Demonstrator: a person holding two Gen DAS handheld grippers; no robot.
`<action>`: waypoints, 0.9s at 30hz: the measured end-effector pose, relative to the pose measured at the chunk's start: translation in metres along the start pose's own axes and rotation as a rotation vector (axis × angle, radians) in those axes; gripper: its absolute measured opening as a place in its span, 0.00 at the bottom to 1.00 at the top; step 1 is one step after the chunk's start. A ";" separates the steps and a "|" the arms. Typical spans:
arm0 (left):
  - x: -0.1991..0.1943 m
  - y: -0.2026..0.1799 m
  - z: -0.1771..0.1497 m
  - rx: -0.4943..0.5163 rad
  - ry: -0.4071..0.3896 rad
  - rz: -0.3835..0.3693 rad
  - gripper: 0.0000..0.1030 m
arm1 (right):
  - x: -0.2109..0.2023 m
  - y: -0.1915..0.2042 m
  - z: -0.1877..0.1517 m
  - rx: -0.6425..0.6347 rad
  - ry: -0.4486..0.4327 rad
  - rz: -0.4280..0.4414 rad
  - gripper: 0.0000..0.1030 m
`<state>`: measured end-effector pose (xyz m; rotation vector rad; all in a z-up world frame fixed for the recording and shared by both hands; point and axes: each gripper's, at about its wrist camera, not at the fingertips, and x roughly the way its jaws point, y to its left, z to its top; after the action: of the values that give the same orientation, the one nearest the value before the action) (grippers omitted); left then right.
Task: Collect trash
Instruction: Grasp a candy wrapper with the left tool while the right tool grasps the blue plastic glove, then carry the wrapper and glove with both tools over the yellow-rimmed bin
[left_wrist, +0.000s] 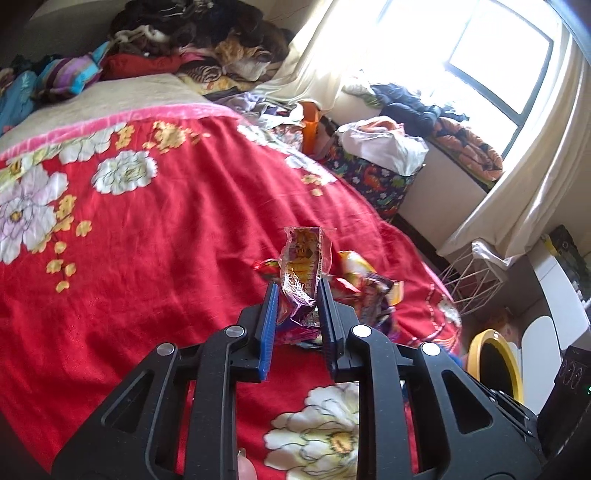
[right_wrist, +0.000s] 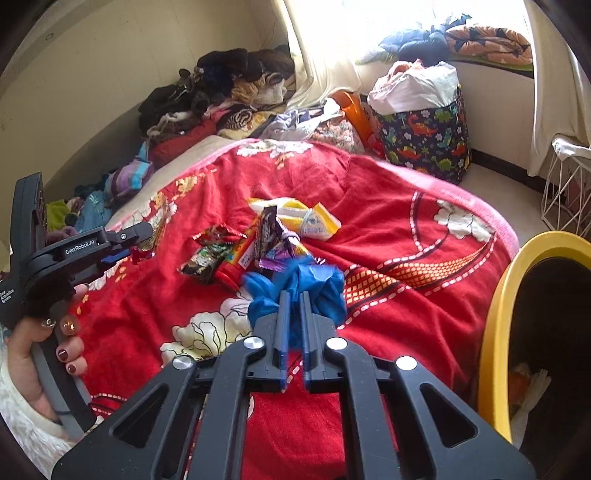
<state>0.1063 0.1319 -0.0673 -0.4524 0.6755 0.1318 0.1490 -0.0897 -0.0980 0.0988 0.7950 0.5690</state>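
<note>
Clamping a crinkled wrapper upright between its fingers, the left gripper hangs above the red blanket. The right gripper has its fingers pinched together on a blue glove, which lies on the blanket just beside a pile of wrappers. A yellow-rimmed bin stands at the bed's edge.
</note>
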 end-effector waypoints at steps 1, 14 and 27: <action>-0.002 -0.004 0.001 0.006 -0.004 -0.006 0.15 | -0.002 0.000 0.001 0.000 -0.006 0.001 0.01; -0.015 -0.038 0.000 0.067 -0.017 -0.069 0.14 | 0.004 -0.021 -0.010 0.064 0.053 -0.025 0.12; -0.017 -0.061 -0.007 0.117 -0.003 -0.105 0.14 | 0.032 -0.030 -0.028 0.104 0.149 0.001 0.16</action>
<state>0.1048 0.0745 -0.0396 -0.3740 0.6514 -0.0064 0.1612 -0.1021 -0.1475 0.1540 0.9695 0.5402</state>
